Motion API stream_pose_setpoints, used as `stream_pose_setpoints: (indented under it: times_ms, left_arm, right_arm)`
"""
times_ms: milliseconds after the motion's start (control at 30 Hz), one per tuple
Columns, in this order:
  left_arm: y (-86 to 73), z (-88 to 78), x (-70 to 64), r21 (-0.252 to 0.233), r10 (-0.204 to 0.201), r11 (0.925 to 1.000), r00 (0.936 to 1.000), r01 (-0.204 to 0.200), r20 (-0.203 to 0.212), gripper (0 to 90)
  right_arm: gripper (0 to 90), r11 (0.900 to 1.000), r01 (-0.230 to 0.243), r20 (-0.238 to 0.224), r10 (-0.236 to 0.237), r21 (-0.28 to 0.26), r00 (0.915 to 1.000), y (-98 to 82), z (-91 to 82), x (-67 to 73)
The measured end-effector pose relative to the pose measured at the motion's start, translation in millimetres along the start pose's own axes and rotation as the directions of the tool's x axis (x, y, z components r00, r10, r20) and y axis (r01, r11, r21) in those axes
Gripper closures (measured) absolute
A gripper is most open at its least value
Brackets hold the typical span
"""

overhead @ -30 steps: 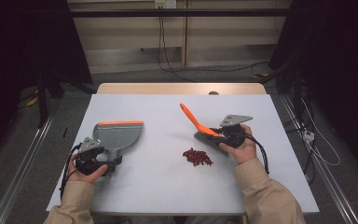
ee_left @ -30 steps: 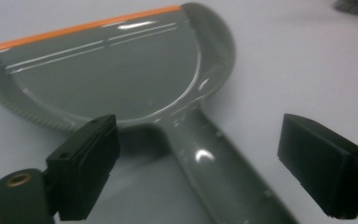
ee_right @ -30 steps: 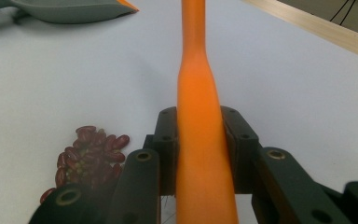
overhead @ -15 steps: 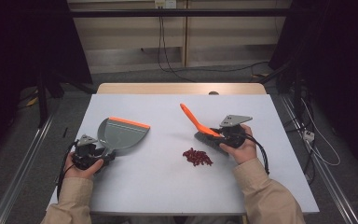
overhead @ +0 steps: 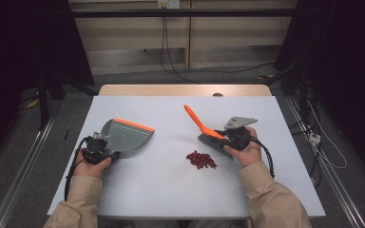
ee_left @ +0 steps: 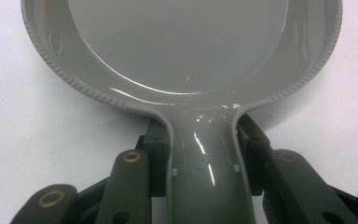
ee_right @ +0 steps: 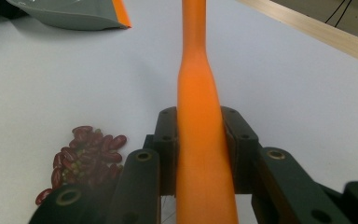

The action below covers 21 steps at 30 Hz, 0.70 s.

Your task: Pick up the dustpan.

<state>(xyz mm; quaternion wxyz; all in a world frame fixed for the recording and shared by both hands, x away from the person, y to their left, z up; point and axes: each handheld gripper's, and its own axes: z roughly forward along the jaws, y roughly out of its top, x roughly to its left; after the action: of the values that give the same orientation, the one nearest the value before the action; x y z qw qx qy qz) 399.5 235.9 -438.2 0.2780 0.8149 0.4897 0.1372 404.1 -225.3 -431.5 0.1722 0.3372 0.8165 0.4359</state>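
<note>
Swung round with its orange lip toward the red beans (overhead: 201,159), dustpan (overhead: 126,135) now pinched by its handle in left gripper (ee_left: 204,163), jaws just closed, while right gripper (ee_right: 200,154) clamps orange brush (overhead: 200,124) beside the heap, ready for sweeping.

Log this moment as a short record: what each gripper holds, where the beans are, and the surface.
left gripper: jaws just closed on the grey dustpan handle
right gripper: shut on the orange brush handle
red beans: loose pile on the table, between dustpan and brush, nearer the brush
white table: bears everything
</note>
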Motion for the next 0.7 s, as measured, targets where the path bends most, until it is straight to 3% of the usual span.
stream_pose_setpoints:
  times_ms: [167,333,400,533,700]
  left_arm:
    - [-2.3,-14.9,-1.3,-0.012,0.065,0.9978,0.9957,-0.065,0.066,64.4]
    - [-5.5,-33.5,-12.2,-0.026,0.161,0.9869,0.9755,-0.159,0.15,64.4]
    - [-7.1,-37.2,-16.9,-0.025,0.196,0.9805,0.9599,-0.195,0.2,64.4]
    - [-10.5,-38.0,-34.0,-0.011,0.267,0.9618,0.9275,-0.273,0.262,64.3]
    - [-10.4,-30.9,-54.8,0.008,0.317,0.9409,0.8899,-0.339,0.328,64.3]
  right_arm:
    - [71.0,1.0,-0.003,0.003,0.003,0.001,1.0,0.0,-0.2,0.4]
    - [70.9,1.0,0.0,0.007,0.0,0.004,1.0,0.1,-0.4,1.4]
    - [70.9,1.0,-0.001,0.01,0.001,0.005,1.0,0.3,-0.3,1.7]
    - [70.9,1.0,-0.008,0.019,0.007,0.01,0.9998,0.7,-0.7,2.3]
    - [70.4,0.999,0.001,0.028,-0.002,0.033,0.9996,3.6,-1.3,4.7]
